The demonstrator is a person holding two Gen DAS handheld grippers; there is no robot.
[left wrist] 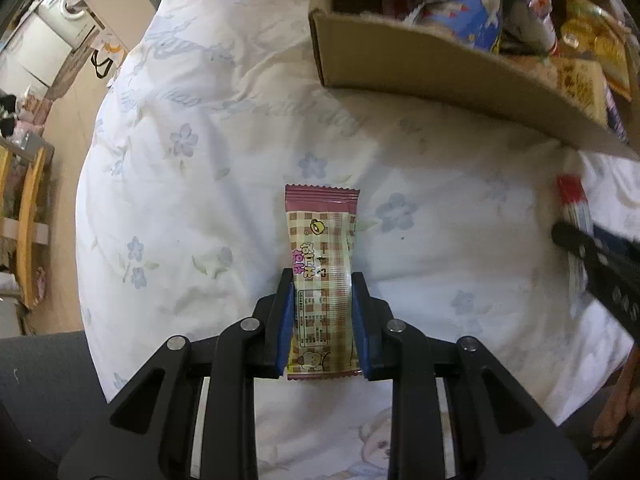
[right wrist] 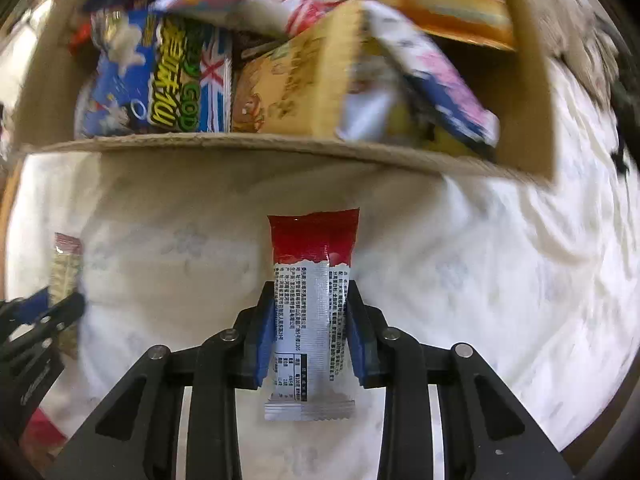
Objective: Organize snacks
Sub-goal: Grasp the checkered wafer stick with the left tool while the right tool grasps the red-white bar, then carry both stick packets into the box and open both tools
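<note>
A cream and pink checked snack packet (left wrist: 322, 220) lies lengthwise between the blue pads of my left gripper (left wrist: 323, 280), which is shut on its lower half above the flowered sheet. In the right wrist view, my right gripper (right wrist: 310, 292) has its blue pads pressed against the sides of a red and silver packet (right wrist: 314, 240). That packet (left wrist: 574, 200) also shows at the right edge of the left wrist view. The checked packet (right wrist: 66, 264) shows at the far left of the right wrist view. Both grippers point down, just short of the cardboard box (right wrist: 240, 146).
The cardboard box (left wrist: 420, 72) holds several snack bags and cartons, piled to its rim. It stands on a white sheet with blue flowers (left wrist: 224, 128). Left of the sheet's edge are a wooden floor, a wooden rack (left wrist: 28, 220) and a washing machine (left wrist: 60, 20).
</note>
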